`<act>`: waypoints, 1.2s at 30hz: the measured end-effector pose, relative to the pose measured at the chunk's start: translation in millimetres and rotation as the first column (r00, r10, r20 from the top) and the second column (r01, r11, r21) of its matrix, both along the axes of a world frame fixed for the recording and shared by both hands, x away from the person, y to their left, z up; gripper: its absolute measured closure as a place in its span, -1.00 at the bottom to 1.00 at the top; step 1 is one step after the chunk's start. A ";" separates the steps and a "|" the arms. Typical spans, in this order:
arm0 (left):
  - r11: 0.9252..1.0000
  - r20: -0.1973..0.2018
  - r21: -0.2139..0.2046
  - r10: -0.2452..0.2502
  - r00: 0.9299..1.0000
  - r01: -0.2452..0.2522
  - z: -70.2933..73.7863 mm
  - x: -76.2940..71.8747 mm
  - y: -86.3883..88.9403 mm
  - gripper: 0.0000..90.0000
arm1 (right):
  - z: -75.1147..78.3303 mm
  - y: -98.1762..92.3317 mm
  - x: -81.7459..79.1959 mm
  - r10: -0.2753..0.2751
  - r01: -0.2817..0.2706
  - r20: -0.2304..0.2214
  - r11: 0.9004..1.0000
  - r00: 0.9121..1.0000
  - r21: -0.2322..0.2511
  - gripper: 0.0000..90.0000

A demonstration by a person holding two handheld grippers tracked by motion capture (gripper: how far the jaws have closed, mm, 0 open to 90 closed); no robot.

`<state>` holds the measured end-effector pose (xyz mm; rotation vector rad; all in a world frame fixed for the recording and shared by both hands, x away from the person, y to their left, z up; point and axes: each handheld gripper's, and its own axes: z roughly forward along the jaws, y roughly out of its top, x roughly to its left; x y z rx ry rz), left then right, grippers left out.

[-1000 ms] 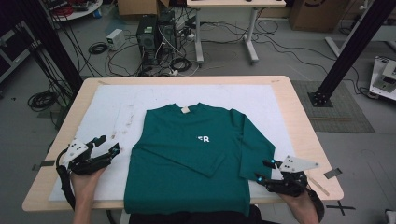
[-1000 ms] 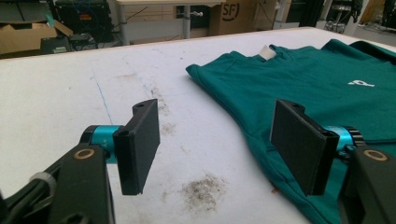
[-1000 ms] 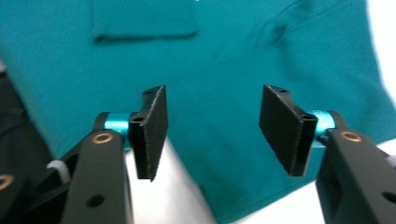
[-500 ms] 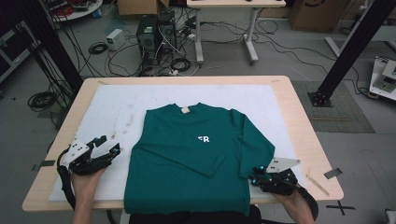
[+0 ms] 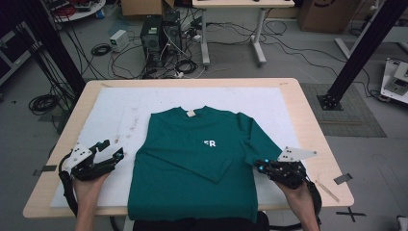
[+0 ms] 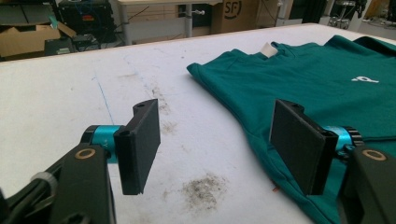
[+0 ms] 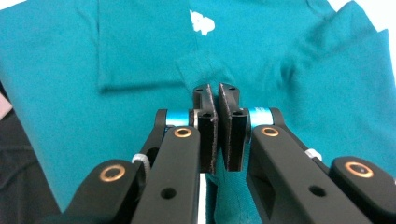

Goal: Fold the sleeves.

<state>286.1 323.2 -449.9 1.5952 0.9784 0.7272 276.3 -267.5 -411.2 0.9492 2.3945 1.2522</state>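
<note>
A green shirt (image 5: 197, 163) lies sleeves folded; the right gripper (image 7: 218, 100), nearly closed at its four-o'clock edge, seemingly holds nothing, the left gripper (image 6: 215, 140) gapes empty at eight; any fold likely needs level, simultaneous grips.

one green shirt (image 5: 195, 163), one table (image 5: 308, 103), two tongs

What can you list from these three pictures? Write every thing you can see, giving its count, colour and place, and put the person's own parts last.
Sweatshirt: one, green with a small white logo, flat on the mat, sleeves folded across its front.
Mat: one, white and stained, covering the tabletop.
Table: one, pale wood, centre.
Computer tower: one, dark, on the floor beyond the table among cables.
Left gripper: one, black, jaws wide apart above the mat beside the sweatshirt's edge.
Right gripper: one, black, jaws nearly together at the sweatshirt's right edge.
Hands: two, at the near edge.
</note>
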 end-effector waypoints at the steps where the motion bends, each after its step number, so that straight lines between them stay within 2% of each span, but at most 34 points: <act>1: 1.000 0.001 -0.001 0.000 1.000 0.000 0.0 -0.1 0.1 -0.25 | 3.9 5.8 1.7 -0.006 0.006 0.003 1.000 1.000 -0.007 0.94; 4: 1.000 0.001 -0.003 0.000 1.000 0.000 0.0 -0.1 0.6 -0.25 | 13.6 24.0 10.0 0.004 -0.003 0.015 1.000 1.000 -0.003 0.95; 9: 1.000 -0.002 -0.001 0.001 1.000 -0.001 0.0 0.0 0.4 -0.25 | 23.8 55.3 21.8 0.014 -0.014 0.008 0.999 1.000 0.035 0.95; 13: 1.000 -0.003 -0.002 0.002 1.000 -0.003 -0.1 0.1 0.7 -0.25 | 30.3 79.7 27.4 0.017 -0.017 0.013 0.999 1.000 0.034 0.95; 17: 1.000 -0.003 -0.005 0.004 1.000 -0.004 0.0 0.3 0.9 -0.25 | 34.6 105.5 29.3 0.044 -0.044 0.012 0.999 0.999 0.007 0.95; 19: 1.000 -0.005 -0.008 0.003 1.000 -0.003 0.0 0.3 1.0 -0.25 | 34.5 117.5 29.6 0.049 -0.049 0.007 0.999 0.999 -0.004 0.95; 28: 1.000 -0.005 -0.008 0.004 1.000 -0.005 0.0 0.3 1.1 -0.25 | 22.8 164.2 29.9 0.118 -0.118 -0.024 0.993 0.993 0.010 0.94; 30: 1.000 -0.006 -0.006 0.004 1.000 -0.004 0.0 0.4 1.2 -0.25 | 20.7 172.0 30.2 0.133 -0.133 -0.024 0.991 0.991 0.005 0.94; 36: 1.000 -0.009 -0.008 0.007 1.000 -0.007 0.0 0.6 1.2 -0.25 | 16.5 189.3 31.8 0.161 -0.160 -0.035 0.987 0.986 0.031 0.94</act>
